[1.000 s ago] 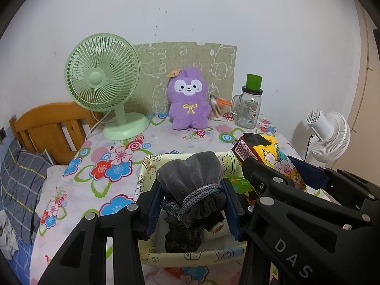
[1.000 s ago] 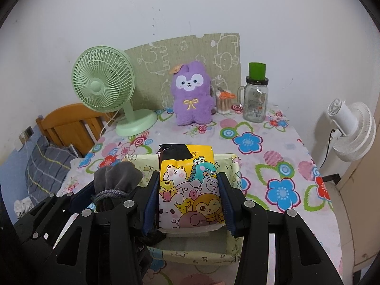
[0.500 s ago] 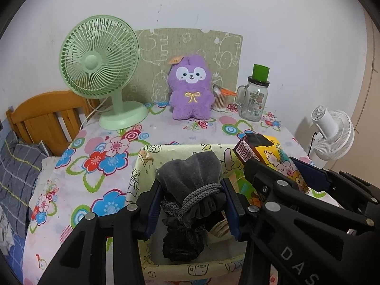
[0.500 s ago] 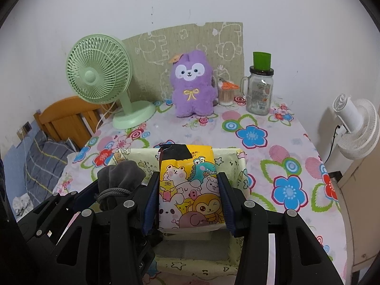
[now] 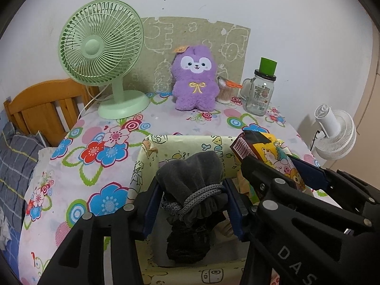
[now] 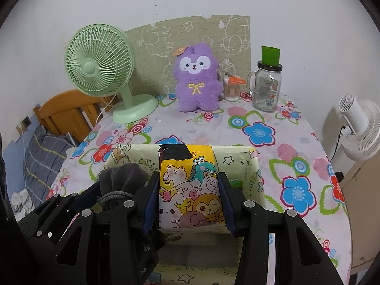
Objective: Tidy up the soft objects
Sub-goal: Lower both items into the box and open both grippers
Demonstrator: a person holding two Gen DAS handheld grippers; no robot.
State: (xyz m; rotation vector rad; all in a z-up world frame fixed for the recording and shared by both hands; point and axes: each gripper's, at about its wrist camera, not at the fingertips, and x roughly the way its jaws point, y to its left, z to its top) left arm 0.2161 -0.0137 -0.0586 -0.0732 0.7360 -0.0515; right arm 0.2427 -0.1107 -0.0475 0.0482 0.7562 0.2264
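My left gripper is shut on a grey velvet drawstring pouch and holds it over the pale yellow cartoon-print storage box. My right gripper is shut on a yellow cartoon-animal packet, also over the box. The pouch shows at left in the right wrist view; the packet shows at right in the left wrist view. A purple plush toy sits upright at the table's back, against a printed board.
A green desk fan stands back left. A glass jar with a green lid and a cup of cotton swabs stand right of the plush. A white fan is off the table's right edge, a wooden headboard left.
Both grippers, still holding pouch and packet, have moved forward and lower over the box; the table's back objects look nearer and the box sits closer under the grippers.
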